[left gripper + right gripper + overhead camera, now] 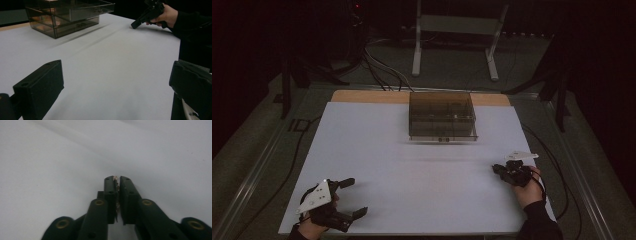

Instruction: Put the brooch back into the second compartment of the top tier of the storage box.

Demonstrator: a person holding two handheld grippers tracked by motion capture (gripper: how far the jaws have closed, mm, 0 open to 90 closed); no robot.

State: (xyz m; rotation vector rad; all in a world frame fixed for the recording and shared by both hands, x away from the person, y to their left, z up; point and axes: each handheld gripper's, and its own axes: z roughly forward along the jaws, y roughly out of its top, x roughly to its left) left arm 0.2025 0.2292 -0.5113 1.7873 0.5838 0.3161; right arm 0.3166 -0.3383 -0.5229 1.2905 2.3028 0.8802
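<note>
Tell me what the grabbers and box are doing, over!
Left gripper open, empty. Right gripper shut, nothing visibly held. Box untouched at table's far edge. Nothing in the way.

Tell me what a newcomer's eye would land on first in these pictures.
First, the smoky see-through drawer box standing alone at the far middle of the white table, the one object on it. Next, the two black grippers at the near edge: the left gripper at the near left corner with its jaws spread wide and nothing between them, and the right gripper at the right side, jaws shut, tips low over the bare table.
</note>
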